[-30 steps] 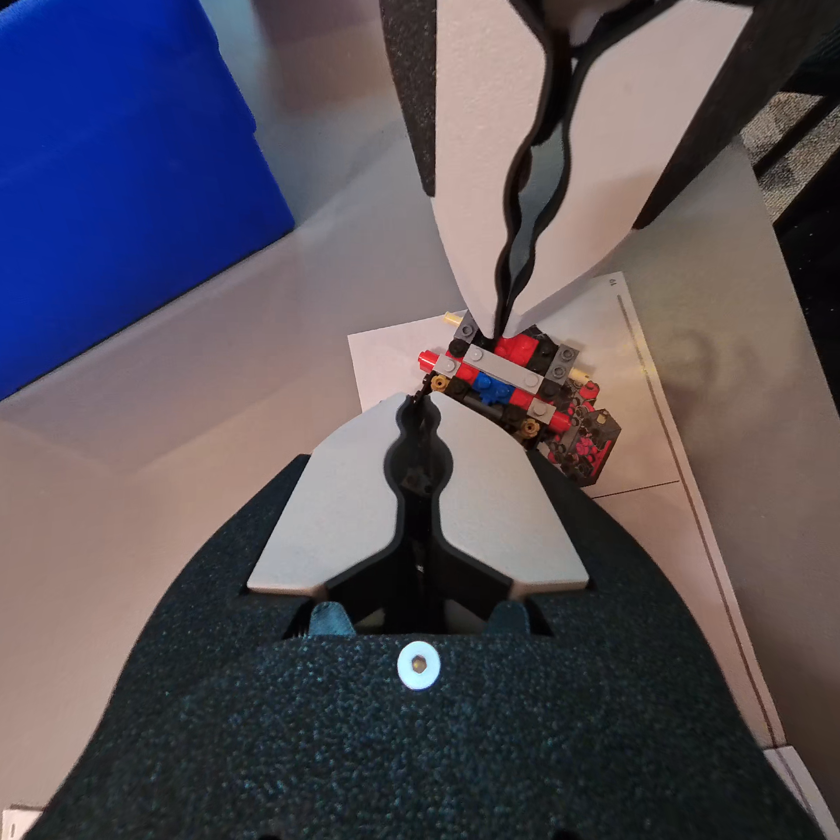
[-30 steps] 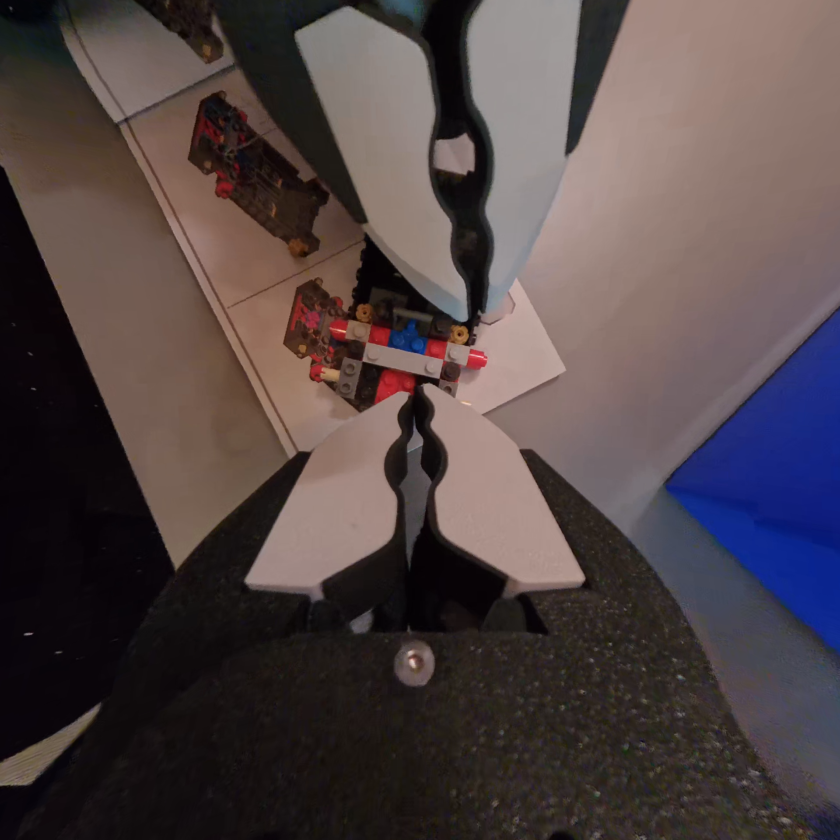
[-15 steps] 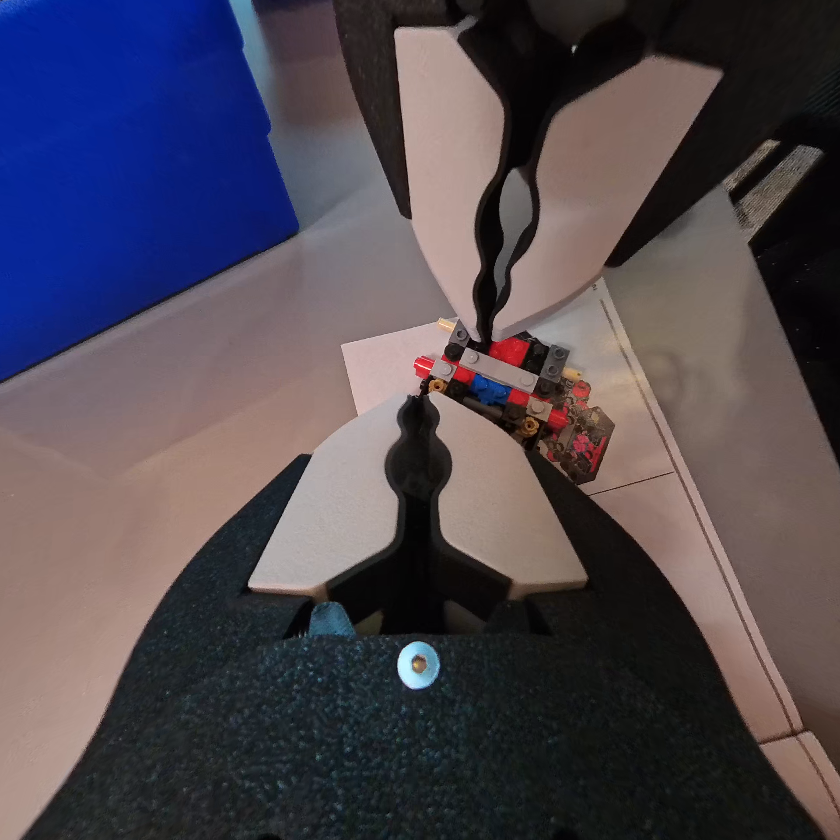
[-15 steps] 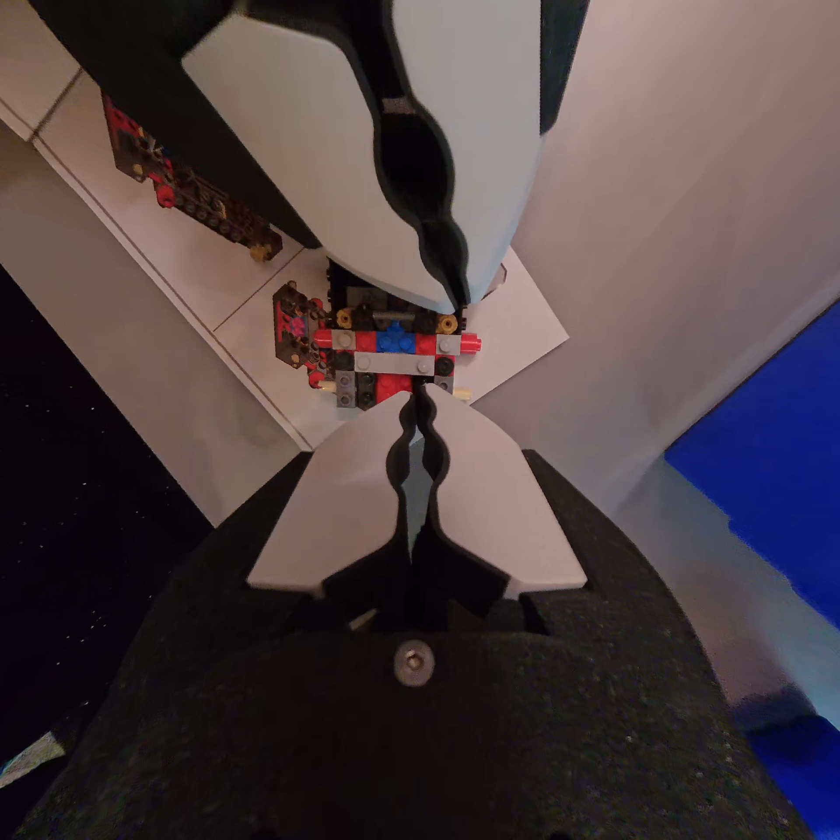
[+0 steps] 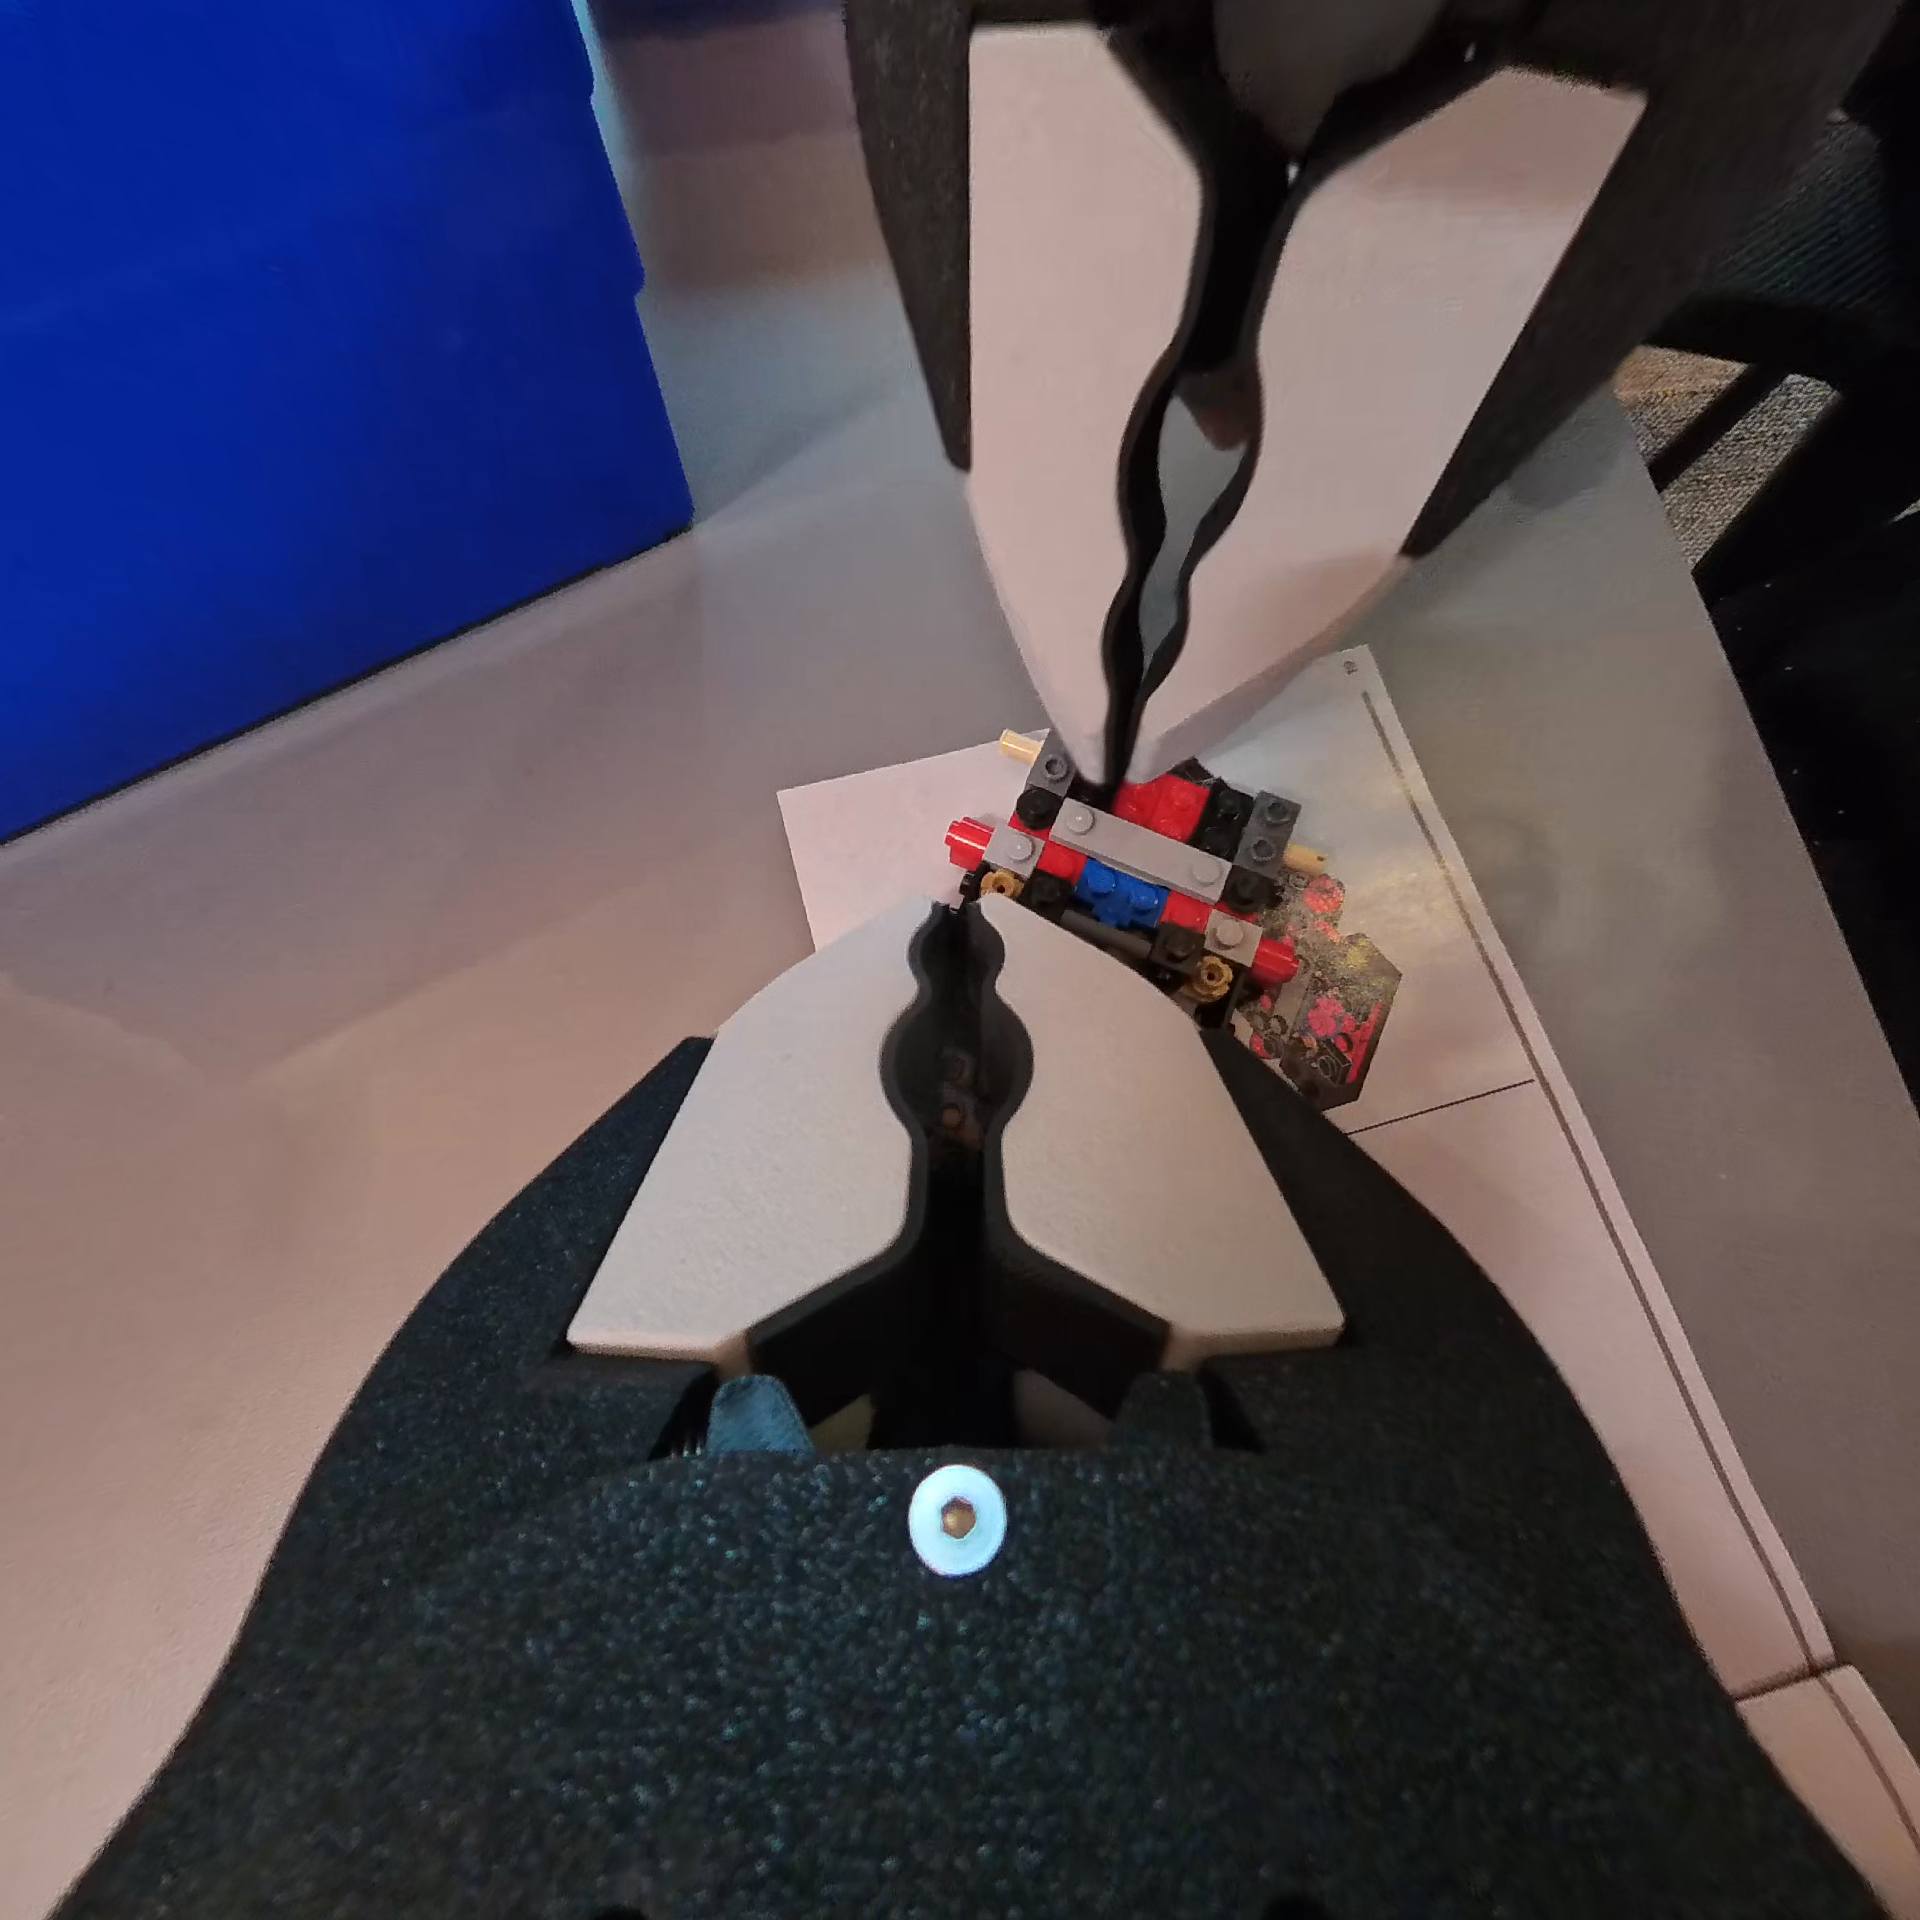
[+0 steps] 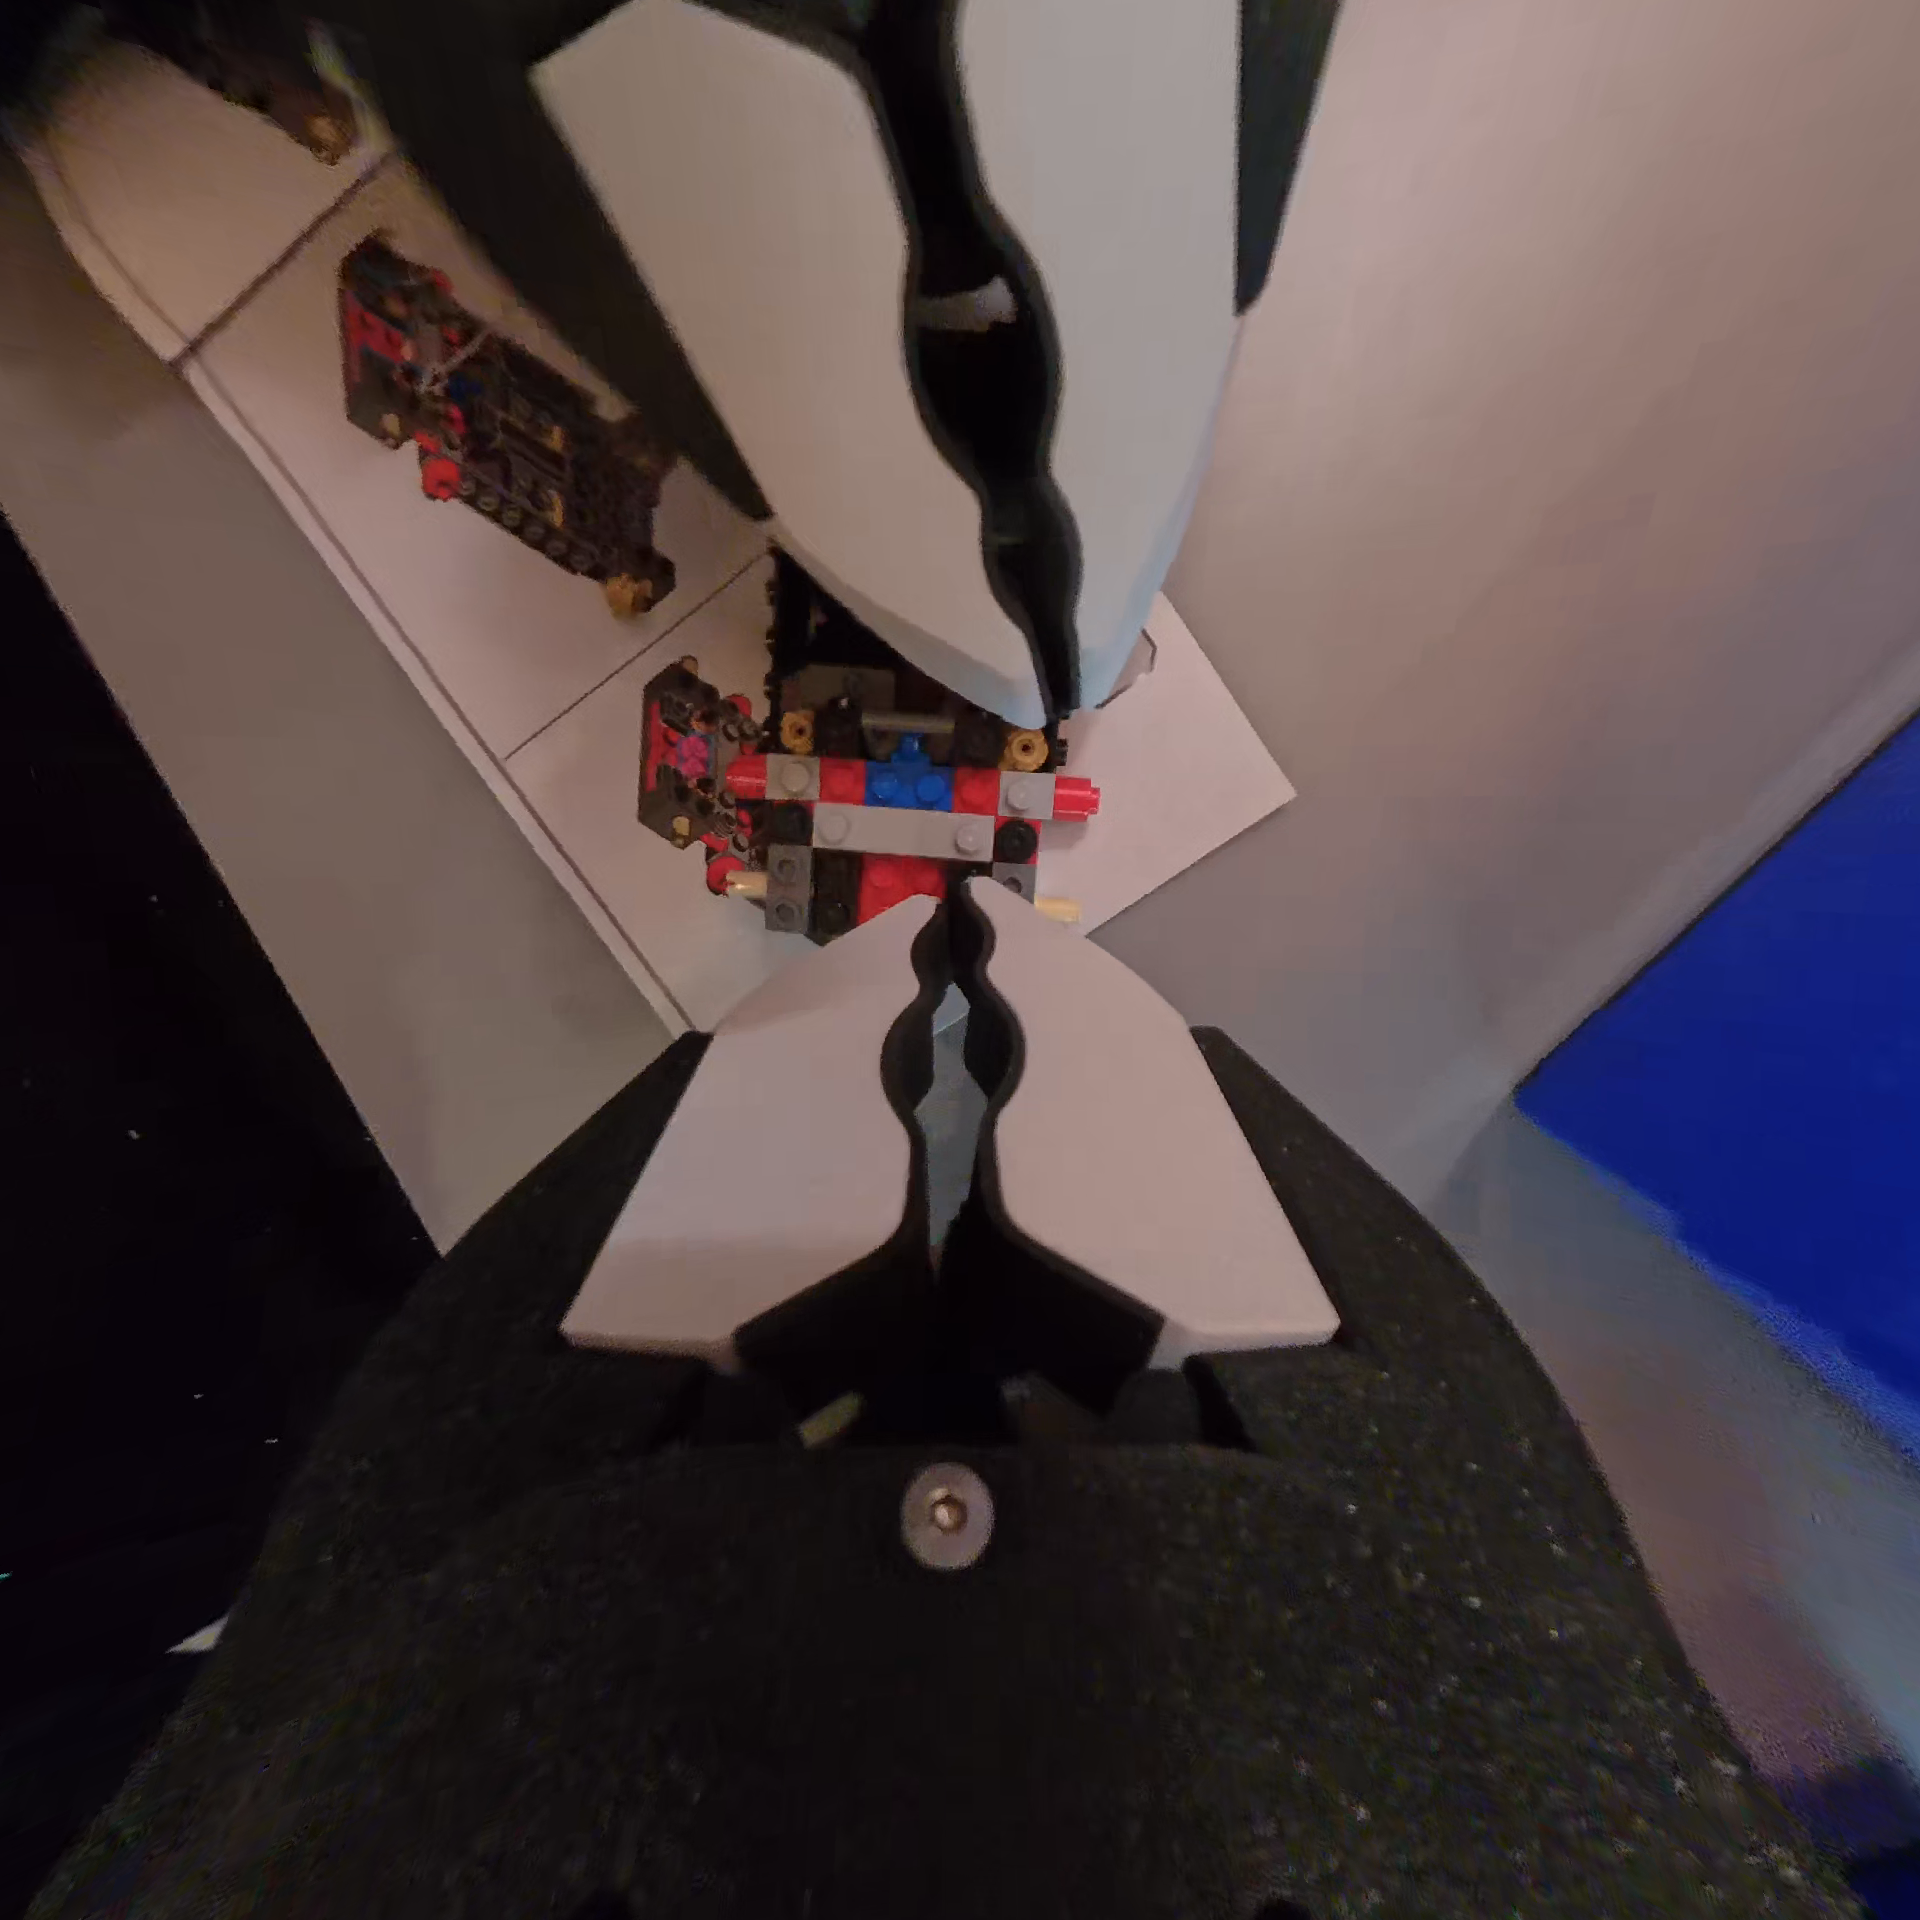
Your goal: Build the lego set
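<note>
A small lego model of red, blue, grey and black bricks lies on a white instruction sheet. My left gripper is shut, its tips touching the model's near left corner. My right gripper comes in from above, shut, its tips pressing on the model's far edge by a red brick. In the right wrist view the model lies between my right gripper below and my left gripper above. I cannot tell whether either grips a piece.
The sheet bears printed pictures of the build. A blue bin stands at the left, also seen in the right wrist view. The table edge runs along the right, with dark floor beyond it. Both grippers' tips are close together, under 4 cm apart.
Both grippers have stayed shut with their tips at the model. The views have swayed a little and the model has kept its place on the sheet.
</note>
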`<state>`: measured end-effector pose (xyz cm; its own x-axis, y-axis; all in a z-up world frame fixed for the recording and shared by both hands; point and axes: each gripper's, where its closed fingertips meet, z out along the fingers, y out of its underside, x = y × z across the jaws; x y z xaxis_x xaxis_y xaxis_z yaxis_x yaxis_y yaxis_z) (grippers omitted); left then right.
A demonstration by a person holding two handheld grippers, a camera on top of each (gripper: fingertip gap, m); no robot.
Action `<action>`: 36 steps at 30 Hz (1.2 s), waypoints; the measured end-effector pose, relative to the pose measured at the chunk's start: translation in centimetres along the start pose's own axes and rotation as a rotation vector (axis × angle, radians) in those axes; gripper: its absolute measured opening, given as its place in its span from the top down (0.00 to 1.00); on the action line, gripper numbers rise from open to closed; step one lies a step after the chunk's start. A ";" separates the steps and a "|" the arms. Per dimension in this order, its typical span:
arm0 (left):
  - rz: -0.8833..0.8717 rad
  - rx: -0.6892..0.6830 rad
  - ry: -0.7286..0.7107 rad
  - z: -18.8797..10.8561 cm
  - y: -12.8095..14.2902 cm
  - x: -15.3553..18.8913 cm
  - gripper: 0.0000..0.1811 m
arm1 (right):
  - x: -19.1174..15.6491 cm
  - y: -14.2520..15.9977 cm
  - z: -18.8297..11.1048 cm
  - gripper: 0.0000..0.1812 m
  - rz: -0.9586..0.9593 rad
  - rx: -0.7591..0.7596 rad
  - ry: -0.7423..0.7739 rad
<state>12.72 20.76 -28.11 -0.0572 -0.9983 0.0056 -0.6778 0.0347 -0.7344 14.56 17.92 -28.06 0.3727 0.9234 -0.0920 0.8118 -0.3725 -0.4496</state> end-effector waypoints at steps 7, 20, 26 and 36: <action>-0.008 0.029 -0.031 -0.7 -0.5 -0.7 0.92 | 0.3 -0.3 -2.7 1.00 -0.104 0.197 0.040; -0.068 0.099 -0.287 -9.2 -0.5 -2.0 0.90 | 0.2 -0.2 0.2 1.00 -0.042 0.042 -0.035; -0.160 0.117 -0.403 -11.6 0.4 -2.5 0.89 | 0.2 -0.2 0.2 0.99 -0.003 0.052 -0.017; -0.188 0.171 -0.499 -14.0 1.9 -3.0 0.86 | 0.6 -0.5 -0.6 1.00 -0.044 0.117 0.099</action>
<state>1.34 24.47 -20.04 0.4351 -0.8887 -0.1445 -0.5123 -0.1123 -0.8515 14.69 18.64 -27.34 0.3850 0.9228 0.0153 0.7728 -0.3132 -0.5520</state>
